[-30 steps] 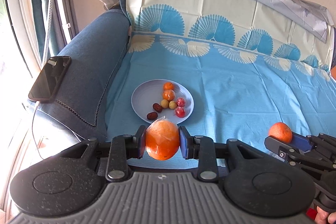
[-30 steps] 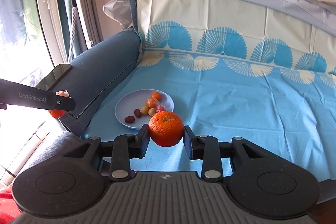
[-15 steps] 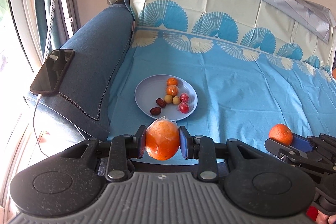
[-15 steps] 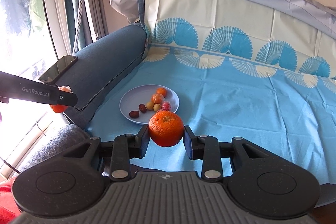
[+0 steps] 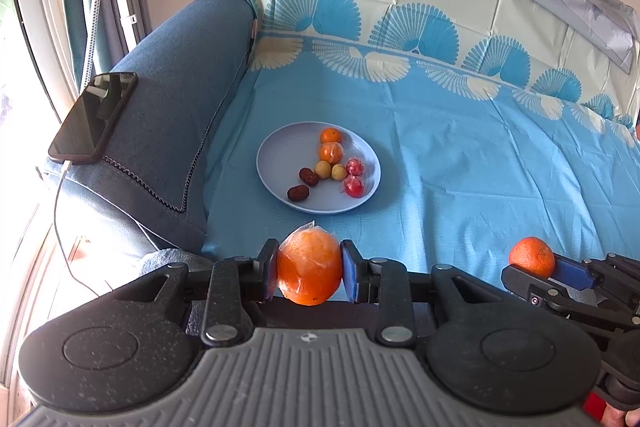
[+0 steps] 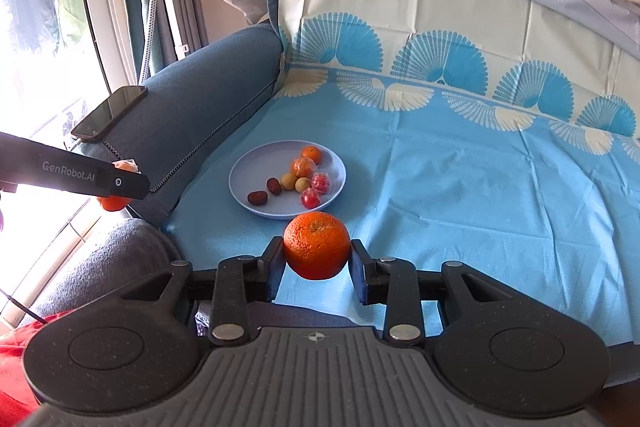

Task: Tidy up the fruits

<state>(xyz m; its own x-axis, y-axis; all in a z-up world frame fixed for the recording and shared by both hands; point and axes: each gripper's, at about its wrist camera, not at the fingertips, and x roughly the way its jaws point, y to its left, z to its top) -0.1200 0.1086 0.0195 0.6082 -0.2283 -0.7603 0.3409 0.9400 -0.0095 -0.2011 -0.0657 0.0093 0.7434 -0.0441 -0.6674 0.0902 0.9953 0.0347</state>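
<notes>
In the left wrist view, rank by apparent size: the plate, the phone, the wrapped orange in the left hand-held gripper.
1. Plate
2. Phone, close behind the plate
3. Wrapped orange, though it sits nearest the camera, which inflates it

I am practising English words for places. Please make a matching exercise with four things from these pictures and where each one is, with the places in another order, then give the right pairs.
Things
1. wrapped orange
2. bare orange
3. phone
4. two dark red dates

Places
A. on the sofa armrest
B. on the plate
C. between the fingers of the right gripper
D. between the fingers of the left gripper

Pairs: 1-D, 2-C, 3-A, 4-B
</notes>
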